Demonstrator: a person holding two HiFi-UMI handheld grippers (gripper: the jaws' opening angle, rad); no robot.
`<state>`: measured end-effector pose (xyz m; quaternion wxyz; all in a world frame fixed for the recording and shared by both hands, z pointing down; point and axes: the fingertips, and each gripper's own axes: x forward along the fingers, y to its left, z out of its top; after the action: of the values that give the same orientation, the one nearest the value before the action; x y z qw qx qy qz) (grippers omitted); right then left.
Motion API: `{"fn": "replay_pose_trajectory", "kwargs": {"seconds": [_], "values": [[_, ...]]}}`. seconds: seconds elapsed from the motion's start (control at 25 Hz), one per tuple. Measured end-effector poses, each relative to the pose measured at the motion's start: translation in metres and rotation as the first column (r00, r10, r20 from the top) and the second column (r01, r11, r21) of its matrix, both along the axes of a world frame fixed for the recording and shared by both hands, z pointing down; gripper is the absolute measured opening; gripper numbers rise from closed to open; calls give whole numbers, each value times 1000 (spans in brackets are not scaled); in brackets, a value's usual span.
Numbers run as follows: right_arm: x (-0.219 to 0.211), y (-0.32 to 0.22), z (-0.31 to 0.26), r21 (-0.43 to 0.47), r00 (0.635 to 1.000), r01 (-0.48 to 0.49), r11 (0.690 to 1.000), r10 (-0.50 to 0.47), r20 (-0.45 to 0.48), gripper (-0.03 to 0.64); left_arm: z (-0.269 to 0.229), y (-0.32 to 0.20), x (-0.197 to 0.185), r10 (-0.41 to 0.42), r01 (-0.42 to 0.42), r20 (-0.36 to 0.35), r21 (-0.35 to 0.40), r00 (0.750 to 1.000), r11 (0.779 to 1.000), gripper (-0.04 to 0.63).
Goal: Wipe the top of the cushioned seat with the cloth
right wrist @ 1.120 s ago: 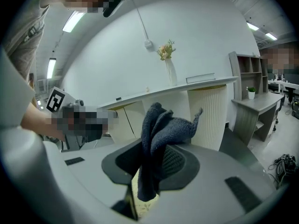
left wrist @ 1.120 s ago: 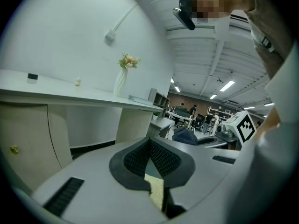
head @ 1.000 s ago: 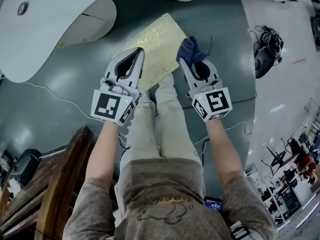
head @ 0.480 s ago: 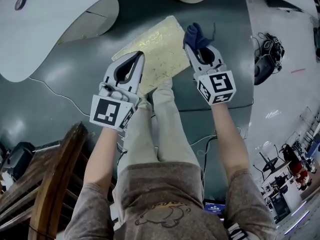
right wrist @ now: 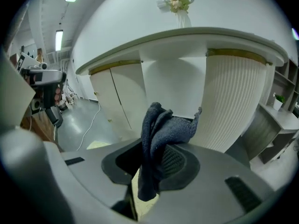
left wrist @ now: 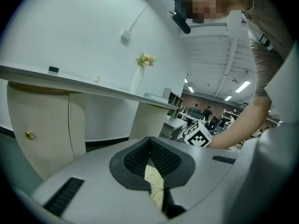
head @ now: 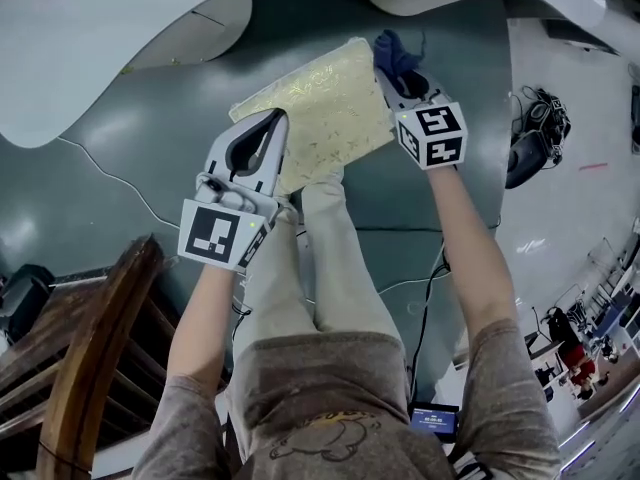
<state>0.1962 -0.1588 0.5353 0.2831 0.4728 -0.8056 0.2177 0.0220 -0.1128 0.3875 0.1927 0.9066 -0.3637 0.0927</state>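
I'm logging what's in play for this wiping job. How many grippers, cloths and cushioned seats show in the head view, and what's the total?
Grippers: 2 (left gripper, right gripper)
Cloths: 1 (dark blue cloth, clamped in the right gripper)
Cushioned seats: 1 (yellow cushioned seat)
Total: 4

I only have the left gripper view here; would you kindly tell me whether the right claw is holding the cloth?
Observer: Yes, the right claw is shut on the cloth, which bunches up dark blue above it.
Operator: Thank you; where does that put the cloth?
Observer: By the far right corner of the cushioned seat; I cannot tell whether they touch.
Operator: And my own claw?
Observer: The left claw hangs over the cushioned seat's left edge, shut and empty.
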Motion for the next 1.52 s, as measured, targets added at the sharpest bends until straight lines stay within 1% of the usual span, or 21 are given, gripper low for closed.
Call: {"fn": "replay_pose_trajectory", "kwargs": {"seconds": [0.16, 0.36, 0.68, 0.88, 1.04, 1.52], "values": [[7, -15, 31, -71, 997, 30, 997, -35, -65, 97, 1, 3, -9, -32, 32, 5, -7, 999, 999, 18], [18, -29, 58, -126, 991, 40, 991, -55, -119, 97, 1, 8, -19, -58, 59, 17, -14, 998, 998, 18], [17, -34, 95, -224, 975, 93, 970, -134, -178, 97, 3, 15, -34, -87, 87, 38, -24, 996, 996, 18], [13, -36, 104, -255, 970, 110, 961, -160, -182, 98, 6, 18, -40, -100, 103, 59, -37, 993, 994, 18], [10, -34, 109, -272, 975, 91, 958, -141, -171, 97, 5, 20, -42, -96, 99, 64, -43, 993, 994, 18], [-5, -27, 110, -274, 978, 74, 959, -124, -168, 97, 10, 27, -53, -76, 80, 68, -61, 995, 995, 18]]}}
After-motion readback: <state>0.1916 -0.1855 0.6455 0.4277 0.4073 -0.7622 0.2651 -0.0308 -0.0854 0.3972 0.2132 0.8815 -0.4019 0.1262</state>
